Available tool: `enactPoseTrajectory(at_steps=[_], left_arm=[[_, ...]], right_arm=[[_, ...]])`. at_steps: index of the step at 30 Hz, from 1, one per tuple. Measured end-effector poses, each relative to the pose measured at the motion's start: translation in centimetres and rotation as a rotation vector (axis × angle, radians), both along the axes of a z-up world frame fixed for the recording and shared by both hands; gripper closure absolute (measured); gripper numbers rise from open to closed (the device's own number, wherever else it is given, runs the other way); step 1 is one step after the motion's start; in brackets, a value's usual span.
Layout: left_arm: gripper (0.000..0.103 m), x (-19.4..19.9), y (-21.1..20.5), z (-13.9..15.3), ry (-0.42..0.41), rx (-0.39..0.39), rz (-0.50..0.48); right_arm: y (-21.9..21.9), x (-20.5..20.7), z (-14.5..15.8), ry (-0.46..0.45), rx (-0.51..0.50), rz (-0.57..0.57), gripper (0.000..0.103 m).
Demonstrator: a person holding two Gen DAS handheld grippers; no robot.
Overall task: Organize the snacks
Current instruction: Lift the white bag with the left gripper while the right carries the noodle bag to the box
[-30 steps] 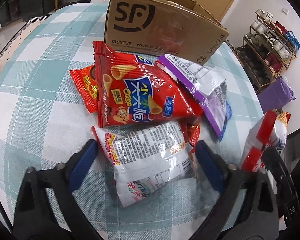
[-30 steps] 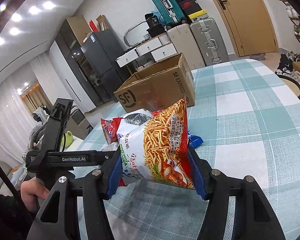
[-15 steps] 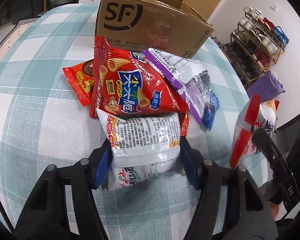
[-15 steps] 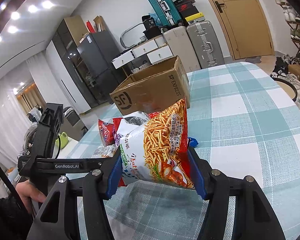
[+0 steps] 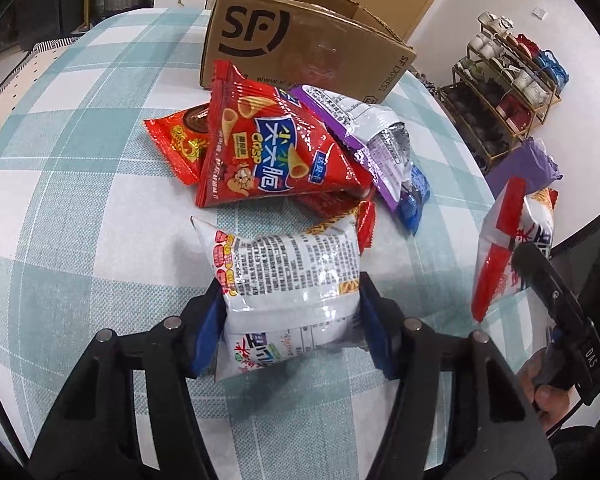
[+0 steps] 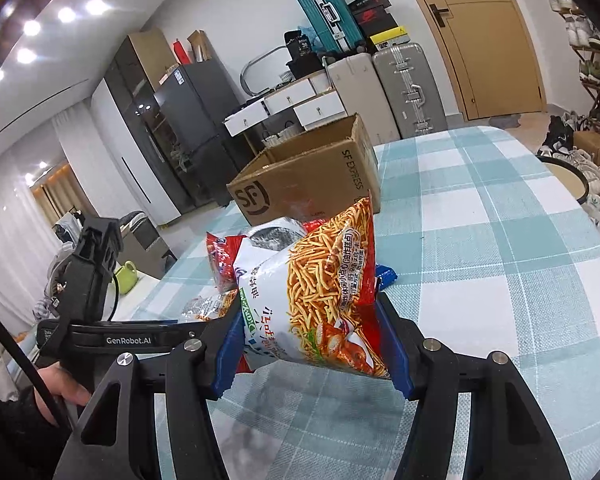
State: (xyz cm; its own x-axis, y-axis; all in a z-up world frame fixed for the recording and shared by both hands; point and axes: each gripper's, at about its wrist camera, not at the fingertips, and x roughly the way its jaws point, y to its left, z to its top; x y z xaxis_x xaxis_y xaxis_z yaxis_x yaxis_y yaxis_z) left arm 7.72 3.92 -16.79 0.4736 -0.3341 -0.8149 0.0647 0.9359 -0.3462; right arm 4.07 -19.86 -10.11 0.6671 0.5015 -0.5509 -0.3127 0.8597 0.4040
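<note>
Left to right, w/ both your hands loaded. Your left gripper [image 5: 290, 314] has its blue pads pinched on the sides of the white crinkly foil snack bag with black back-print [image 5: 288, 276]; jaws roughly half-closed, bag bulging btwn them. The bag's long axis runs away from you, top edge pointing at the pile, bottom end sticking out on the near side of the jaws. Just beyond it: the red glossy cone-snack bag [image 5: 268, 156], a smaller orange-red packet [image 5: 180, 142] to its left, and a purple-and-silver foil bag [image 5: 364, 132] to its right.

The brown open-top cardboard SF box [image 5: 300, 44] is what the move turns on, I'd say: it sits straight ahead at the far side, past the pile, on the teal-and-white checked tablecloth [image 5: 80, 152], so your left load must clear the heap to get in.

Your right gripper [image 6: 312, 344] clamps the white-and-red foil bag printed with fried noodle sticks [image 6: 320, 292], held upright, long axis near vertical. From there the box lies far and slightly left. Which hand is nearer, can't tell; prob. similar.
</note>
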Motion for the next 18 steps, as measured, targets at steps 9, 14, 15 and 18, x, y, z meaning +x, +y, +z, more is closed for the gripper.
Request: enactPoseTrajectory(at_steps=[9, 14, 15, 18], left_arm=[[0.045, -1.3, 1.9, 2.2, -0.065, -0.037, 0.012], [0.045, -2.3, 2.7, 4.2, -0.121, 0.009, 0.026], [0.045, -2.5, 2.9, 4.7, -0.137, 0.018, 0.028], [0.045, -3.0, 3.8, 6.4, -0.178, 0.032, 0.039]], right_arm=[[1.9, -0.3, 1.5, -0.006, -0.011, 0.025, 0.042], [3.0, -0.4, 3.0, -0.015, -0.013, 0.045, 0.042], [3.2, -0.5, 3.3, -0.018, -0.014, 0.049, 0.042], [3.7, -0.5, 4.0, -0.022, -0.017, 0.058, 0.042]])
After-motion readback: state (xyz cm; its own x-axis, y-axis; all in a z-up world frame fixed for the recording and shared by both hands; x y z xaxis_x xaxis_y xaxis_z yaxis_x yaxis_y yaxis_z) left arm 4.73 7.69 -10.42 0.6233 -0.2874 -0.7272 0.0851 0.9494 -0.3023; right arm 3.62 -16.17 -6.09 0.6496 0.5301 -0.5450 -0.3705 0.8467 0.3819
